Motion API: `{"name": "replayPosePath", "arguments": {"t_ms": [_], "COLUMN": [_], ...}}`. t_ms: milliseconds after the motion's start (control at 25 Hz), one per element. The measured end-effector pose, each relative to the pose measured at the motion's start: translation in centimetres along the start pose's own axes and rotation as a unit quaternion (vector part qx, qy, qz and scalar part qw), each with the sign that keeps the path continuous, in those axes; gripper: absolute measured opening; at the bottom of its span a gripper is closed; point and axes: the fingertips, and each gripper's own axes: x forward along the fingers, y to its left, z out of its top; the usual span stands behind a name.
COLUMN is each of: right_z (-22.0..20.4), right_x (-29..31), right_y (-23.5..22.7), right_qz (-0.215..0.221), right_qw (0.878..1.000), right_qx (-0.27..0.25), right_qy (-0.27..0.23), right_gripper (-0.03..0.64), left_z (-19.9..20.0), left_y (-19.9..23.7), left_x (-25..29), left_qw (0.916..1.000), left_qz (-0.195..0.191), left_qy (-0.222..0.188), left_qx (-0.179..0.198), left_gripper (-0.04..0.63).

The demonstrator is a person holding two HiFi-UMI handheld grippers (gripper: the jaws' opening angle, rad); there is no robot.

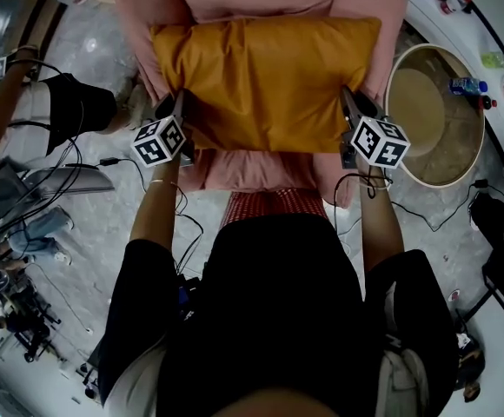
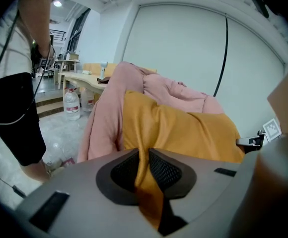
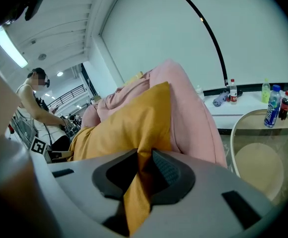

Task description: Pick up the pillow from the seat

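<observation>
An orange pillow point(image 1: 265, 81) lies across the seat of a pink armchair point(image 1: 261, 168). My left gripper point(image 1: 181, 111) is shut on the pillow's near-left corner; in the left gripper view the orange pillow point(image 2: 183, 128) cloth is pinched between the black pads point(image 2: 165, 171). My right gripper point(image 1: 349, 109) pinches the near-right corner. In the right gripper view a fold of the pillow point(image 3: 129, 123) runs between the pads point(image 3: 170, 171), which press on it. The pillow's underside is hidden.
A round beige tub chair point(image 1: 434, 115) stands right of the armchair, with bottles point(image 1: 467, 86) on a white counter behind it. A person in black shorts point(image 1: 74, 107) stands at the left. Cables point(image 1: 35, 198) and gear lie on the marble floor point(image 1: 96, 50).
</observation>
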Motion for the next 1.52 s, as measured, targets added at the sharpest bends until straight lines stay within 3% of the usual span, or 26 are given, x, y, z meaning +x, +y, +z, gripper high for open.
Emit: {"name": "replayPosePath", "arguments": {"t_ms": [360,1040,1520], "right_z": [0.8,2.3,4.0], "right_x": [-1.8,-5.3,-6.5], "right_y": [1.2,1.7,3.6], "right_qz": [-0.005,-0.020,-0.022], "right_qw": [1.000,0.998,0.997], "right_qx": [-0.004,0.010,0.004], "right_qy": [-0.022,-0.056,-0.075], "right_gripper": [0.086,0.084,0.084], "left_z": [0.8,2.4,3.3], "left_y": [-0.4,-2.1,-1.8], "left_x": [-1.7,-2.7,-3.4], "left_qw": [0.9994,0.9980,0.9967], "left_qz": [-0.025,-0.056,-0.079], "left_qy": [-0.015,-0.021,0.002], "left_qx": [-0.019,-0.020,-0.015], "left_gripper": [0.066,0.063,0.060]}}
